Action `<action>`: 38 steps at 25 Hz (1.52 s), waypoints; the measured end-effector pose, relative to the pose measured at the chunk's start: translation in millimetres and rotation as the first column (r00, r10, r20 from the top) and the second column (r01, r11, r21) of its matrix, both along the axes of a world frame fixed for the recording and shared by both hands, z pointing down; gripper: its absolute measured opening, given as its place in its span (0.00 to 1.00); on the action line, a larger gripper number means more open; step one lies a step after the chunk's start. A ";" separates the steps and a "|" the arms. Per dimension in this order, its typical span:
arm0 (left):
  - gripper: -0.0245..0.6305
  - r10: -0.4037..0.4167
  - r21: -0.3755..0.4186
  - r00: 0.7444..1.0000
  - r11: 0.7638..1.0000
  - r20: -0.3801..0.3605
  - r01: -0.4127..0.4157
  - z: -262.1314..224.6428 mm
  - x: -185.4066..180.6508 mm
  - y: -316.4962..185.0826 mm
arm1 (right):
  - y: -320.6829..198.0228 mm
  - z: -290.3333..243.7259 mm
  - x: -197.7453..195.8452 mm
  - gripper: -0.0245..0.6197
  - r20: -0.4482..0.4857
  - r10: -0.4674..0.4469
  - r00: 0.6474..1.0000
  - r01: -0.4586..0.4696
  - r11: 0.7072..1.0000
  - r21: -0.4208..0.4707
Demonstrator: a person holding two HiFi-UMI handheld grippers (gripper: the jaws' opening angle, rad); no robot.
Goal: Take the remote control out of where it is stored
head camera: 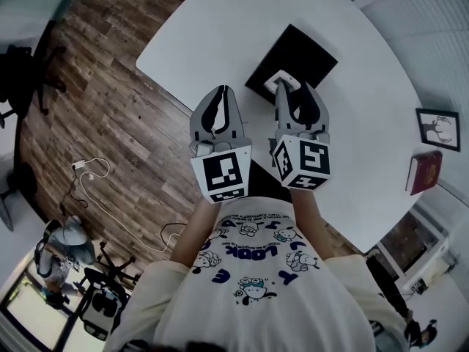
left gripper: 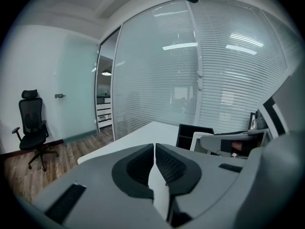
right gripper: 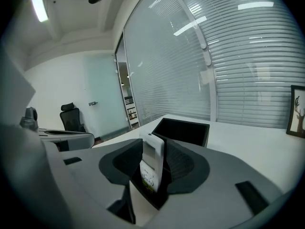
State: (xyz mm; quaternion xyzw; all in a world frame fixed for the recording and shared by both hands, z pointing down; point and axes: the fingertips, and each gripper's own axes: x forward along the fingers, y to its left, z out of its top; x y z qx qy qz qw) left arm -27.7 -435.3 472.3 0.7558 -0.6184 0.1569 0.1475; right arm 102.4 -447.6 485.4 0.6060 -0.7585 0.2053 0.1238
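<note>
The right tongs [head camera: 293,90] stand open around the white plastic remote control [right gripper: 152,163] at the black square box [right gripper: 183,130] (left tongs [left gripper: 155,148] are shut, empty), so squeezing and lifting likely come next.

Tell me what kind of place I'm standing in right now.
Most likely an office or meeting room: a large white table, a black swivel office chair on wood-look flooring, and glass partition walls with horizontal blinds.
</note>
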 end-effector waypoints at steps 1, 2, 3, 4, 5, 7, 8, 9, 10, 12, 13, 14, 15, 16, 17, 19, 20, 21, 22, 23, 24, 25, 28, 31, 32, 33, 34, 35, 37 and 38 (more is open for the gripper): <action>0.08 -0.003 -0.003 1.000 1.000 0.000 0.003 1.2 -0.8 -1.2 | -1.7 1.2 -1.7 0.28 0.002 -0.006 1.000 0.006 1.000 -0.002; 0.08 -0.005 -0.005 1.000 1.000 0.000 0.005 2.1 -1.6 -2.4 | -3.4 2.2 -3.2 0.28 0.004 -0.011 1.000 0.011 1.000 -0.005; 0.08 -0.006 -0.007 1.000 1.000 0.000 0.006 3.0 -2.1 -3.3 | -4.8 3.3 -4.5 0.28 0.007 -0.015 1.000 0.015 1.000 -0.008; 0.08 -0.007 -0.011 1.000 1.000 0.001 0.007 3.9 -2.3 -4.0 | -6.0 4.5 -5.4 0.29 0.009 -0.020 1.000 0.020 1.000 -0.012; 0.08 -0.008 -0.014 1.000 1.000 0.001 0.008 5.0 -2.3 -4.7 | -7.0 5.7 -5.9 0.29 0.012 -0.024 1.000 0.025 1.000 -0.015; 0.08 -0.010 -0.021 1.000 1.000 0.001 0.010 7.3 -2.3 -6.0 | -9.1 7.5 -6.8 0.30 0.018 -0.036 0.999 0.036 0.999 -0.017; 0.08 -0.010 -0.023 1.000 1.000 0.001 0.010 8.4 -2.5 -6.7 | -10.1 8.1 -7.4 0.30 0.021 -0.042 0.999 0.042 0.999 -0.017; 0.08 -0.011 -0.025 1.000 1.000 0.002 0.011 9.4 -2.9 -7.3 | -11.0 8.7 -8.2 0.30 0.024 -0.048 0.999 0.049 0.999 -0.016; 0.08 -0.012 -0.027 1.000 1.000 0.002 0.012 10.3 -3.3 -7.9 | -11.7 9.3 -9.0 0.30 0.026 -0.054 0.998 0.055 0.998 -0.015; 0.08 -0.013 -0.031 1.000 0.999 0.002 0.014 12.1 -4.4 -9.1 | -13.4 10.8 -10.9 0.30 0.029 -0.067 0.997 0.068 0.998 -0.016; 0.08 -0.014 -0.033 1.000 0.999 0.002 0.014 13.2 -5.2 -9.7 | -14.3 11.6 -12.1 0.30 0.029 -0.075 0.997 0.076 0.997 -0.017; 0.08 -0.016 -0.036 1.000 0.999 0.002 0.016 14.3 -6.1 -10.2 | -15.0 12.4 -13.3 0.30 0.028 -0.084 0.996 0.084 0.996 -0.017; 0.08 -0.017 -0.038 1.000 0.999 0.002 0.017 15.5 -7.1 -10.5 | -15.3 12.9 -14.5 0.29 0.024 -0.093 0.995 0.094 0.996 -0.015; 0.08 -0.019 -0.041 1.000 0.999 0.001 0.019 16.5 -8.0 -10.5 | -15.2 13.0 -15.5 0.26 0.015 -0.103 0.995 0.103 0.995 -0.010; 0.08 -0.021 -0.042 1.000 0.999 0.002 0.021 17.2 -8.9 -10.3 | -14.9 12.7 -16.3 0.26 0.000 -0.111 0.994 0.111 0.994 -0.003; 0.08 -0.024 -0.044 1.000 0.999 0.002 0.024 17.7 -10.8 -9.9 | -14.2 11.9 -18.0 0.25 -0.030 -0.126 0.992 0.127 0.992 0.008; 0.08 -0.026 -0.043 1.000 0.999 0.002 0.026 17.7 -12.0 -9.8 | -14.0 11.6 -18.7 0.24 -0.038 -0.131 0.991 0.132 0.991 0.012; 0.08 -0.029 -0.043 1.000 0.999 0.002 0.029 17.8 -13.2 -9.7 | -13.7 11.4 -19.3 0.24 -0.042 -0.135 0.990 0.136 0.991 0.015; 0.07 -0.031 -0.043 1.000 0.999 0.002 0.031 18.0 -14.3 -9.5 | -13.4 11.3 -19.6 0.24 -0.045 -0.137 0.989 0.138 0.990 0.016; 0.08 -0.033 -0.043 0.999 0.999 0.002 0.033 18.2 -15.2 -9.2 | -12.9 11.2 -19.7 0.23 -0.049 -0.140 0.989 0.141 0.990 0.019; 0.08 -0.035 -0.042 0.999 0.998 0.001 0.035 18.2 -15.7 -8.9 | -12.2 11.0 -19.6 0.22 -0.054 -0.143 0.988 0.145 0.989 0.023; 0.08 -0.036 -0.041 0.999 0.998 0.000 0.036 18.0 -16.0 -8.5 | -11.4 10.7 -19.6 0.22 -0.059 -0.147 0.987 0.149 0.989 0.027; 0.08 -0.037 -0.036 0.999 0.999 0.002 0.037 16.4 -16.3 -6.5 | -8.0 9.0 -21.3 0.18 -0.064 -0.160 0.985 0.163 0.986 0.037; 0.08 -0.040 -0.035 0.999 0.999 0.003 0.040 15.1 -18.0 -3.4 | -4.6 5.0 -24.0 0.17 -0.063 -0.166 0.984 0.169 0.984 0.046; 0.08 -0.042 -0.035 0.999 0.999 0.002 0.042 14.6 -18.9 -2.2 | -3.9 3.2 -24.4 0.17 -0.061 -0.165 0.984 0.168 0.984 0.050; 0.08 -0.043 -0.033 0.999 0.999 0.001 0.043 13.9 -19.8 -1.0 | -3.3 1.1 -24.7 0.17 -0.059 -0.164 0.985 0.167 0.984 0.055; 0.08 -0.044 -0.030 0.999 0.999 0.001 0.044 13.0 -20.7 0.2 | -2.7 -1.2 -24.8 0.16 -0.056 -0.163 0.985 0.166 0.984 0.060; 0.08 -0.044 -0.026 0.999 0.999 0.001 0.044 11.8 -21.2 1.3 | -2.1 -3.8 -24.8 0.16 -0.054 -0.161 0.985 0.164 0.984 0.066; 0.08 -0.043 -0.019 0.999 0.999 -0.001 0.043 8.6 -21.2 3.2 | -0.7 -9.3 -23.9 0.16 -0.050 -0.155 0.987 0.159 0.984 0.076; 0.07 -0.043 -0.016 0.999 0.999 -0.002 0.043 6.7 -20.6 4.1 | 0.2 -12.1 -23.1 0.16 -0.050 -0.152 0.987 0.155 0.985 0.081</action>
